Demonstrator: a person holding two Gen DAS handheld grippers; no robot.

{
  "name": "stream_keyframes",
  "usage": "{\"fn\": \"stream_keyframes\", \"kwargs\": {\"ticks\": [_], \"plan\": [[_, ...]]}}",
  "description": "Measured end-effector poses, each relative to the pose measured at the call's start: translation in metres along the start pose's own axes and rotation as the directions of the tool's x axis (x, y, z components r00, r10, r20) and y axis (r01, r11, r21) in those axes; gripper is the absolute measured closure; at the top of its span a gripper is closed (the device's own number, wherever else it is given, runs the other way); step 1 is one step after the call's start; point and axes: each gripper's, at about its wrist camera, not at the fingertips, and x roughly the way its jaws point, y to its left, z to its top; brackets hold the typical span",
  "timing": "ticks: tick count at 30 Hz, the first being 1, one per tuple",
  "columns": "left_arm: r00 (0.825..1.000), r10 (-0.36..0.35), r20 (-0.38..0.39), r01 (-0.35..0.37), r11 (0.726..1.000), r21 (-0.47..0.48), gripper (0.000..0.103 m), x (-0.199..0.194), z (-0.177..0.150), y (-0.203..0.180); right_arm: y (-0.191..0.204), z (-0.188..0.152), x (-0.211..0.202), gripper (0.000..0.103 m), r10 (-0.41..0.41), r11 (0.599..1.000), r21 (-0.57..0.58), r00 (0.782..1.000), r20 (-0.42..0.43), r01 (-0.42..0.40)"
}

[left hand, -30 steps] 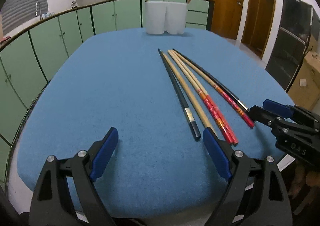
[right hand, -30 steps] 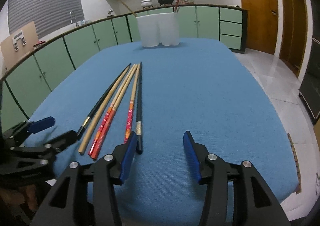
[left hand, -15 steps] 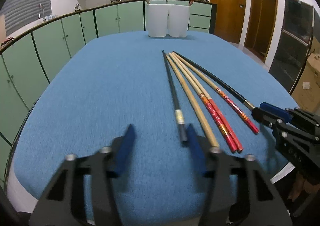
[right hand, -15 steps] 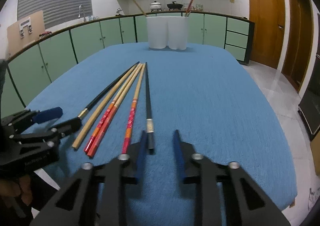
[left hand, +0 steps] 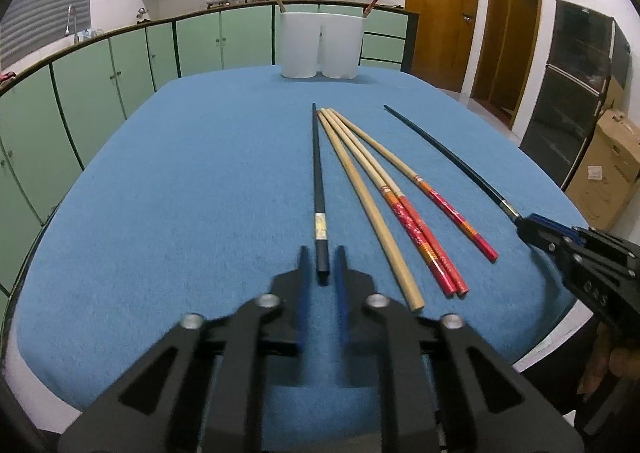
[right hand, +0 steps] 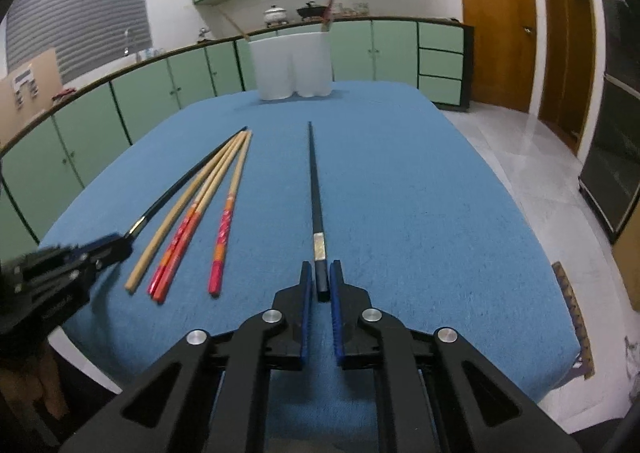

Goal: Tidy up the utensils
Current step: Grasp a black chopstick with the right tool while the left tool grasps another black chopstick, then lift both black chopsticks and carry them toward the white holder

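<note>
Several chopsticks lie fanned on the blue tablecloth (left hand: 180,193): two black ones, a plain bamboo one (left hand: 360,193) and red-handled ones (left hand: 416,237). My left gripper (left hand: 321,253) straddles the near end of the left black chopstick (left hand: 318,173). Its jaws are closing, with a thin gap still showing on each side. My right gripper (right hand: 321,267) is shut on the near end of the right black chopstick (right hand: 315,181), still tightening. That stick is angled away from the bundle. Each gripper shows in the other's view: right gripper (left hand: 524,223), left gripper (right hand: 116,247). A white double holder (left hand: 320,45) stands at the far end.
The holder (right hand: 294,65) has a bamboo stick and a red stick standing in it. Green cabinets run along the left and back. Wooden doors, a dark appliance and a cardboard box (left hand: 608,169) are on the right. The table's near edge lies just below both grippers.
Both grippers went from wide open to narrow around a black chopstick end. The right black chopstick has swung away from the bundle to the right.
</note>
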Motion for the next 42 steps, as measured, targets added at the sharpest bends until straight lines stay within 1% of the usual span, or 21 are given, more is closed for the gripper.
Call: {"fn": "stream_keyframes", "kwargs": {"ticks": [1,2,5,8,9,10,11,12,13,19,27,32,35,42], "plan": [[1.000,0.021,0.005,-0.021,1.000,-0.002,0.045,0.001,0.001,0.001,0.001,-0.001,-0.001,0.093,-0.002,1.000,-0.007,1.000,0.005,0.003],[0.999,0.037,0.009,-0.037,0.999,-0.009,0.039,0.002,0.001,0.003,0.001,-0.002,0.000,0.093,-0.004,1.000,-0.012,1.000,0.007,0.004],[0.999,0.043,0.012,-0.043,0.999,-0.004,0.039,0.007,0.002,0.004,0.003,-0.003,0.001,0.093,-0.009,1.000,-0.025,1.000,0.017,0.010],[1.000,0.020,0.023,-0.021,1.000,0.012,0.046,0.009,0.003,0.001,0.008,-0.004,0.003,0.093,-0.018,0.998,-0.061,0.999,0.034,0.020],[1.000,0.007,0.028,-0.008,1.000,0.016,0.053,0.010,0.003,0.001,0.008,-0.005,0.003,0.093,-0.019,0.997,-0.069,0.999,0.037,0.021],[0.999,-0.006,0.033,0.005,1.000,0.021,0.063,0.010,0.004,0.000,0.008,-0.005,0.003,0.093,-0.019,0.997,-0.076,0.999,0.040,0.022],[0.999,-0.021,0.036,0.020,0.999,0.026,0.069,0.011,0.004,0.000,0.009,-0.005,0.004,0.093,-0.020,0.996,-0.084,0.999,0.042,0.024],[0.999,-0.038,0.036,0.037,0.999,0.027,0.084,0.011,0.005,0.000,0.010,-0.005,0.004,0.094,-0.020,0.996,-0.087,0.999,0.043,0.024],[0.998,-0.047,0.035,0.046,0.999,0.027,0.095,0.012,0.006,0.000,0.010,-0.004,0.003,0.096,-0.018,0.996,-0.087,0.999,0.042,0.022],[0.996,-0.077,0.043,0.077,0.997,0.001,0.096,0.001,0.008,0.003,0.007,-0.002,-0.004,0.096,-0.004,0.997,-0.073,0.999,0.038,0.006],[0.993,-0.083,0.081,0.089,0.994,-0.070,0.096,-0.043,0.020,0.011,0.010,0.015,-0.042,0.096,0.022,0.999,-0.051,0.994,0.108,-0.017],[0.991,-0.073,0.112,0.085,0.991,-0.107,0.096,-0.070,0.031,0.021,0.006,0.025,-0.063,0.096,0.020,0.999,-0.035,0.991,0.131,-0.016],[0.989,-0.064,0.134,0.079,0.991,-0.111,0.096,-0.084,0.036,0.022,0.004,0.037,-0.075,0.097,0.020,0.999,-0.033,0.987,0.156,-0.015],[0.976,-0.057,0.212,0.077,0.993,-0.087,0.097,-0.115,0.064,0.024,0.005,0.071,-0.093,0.097,0.033,0.999,-0.039,0.977,0.210,-0.025]]}}
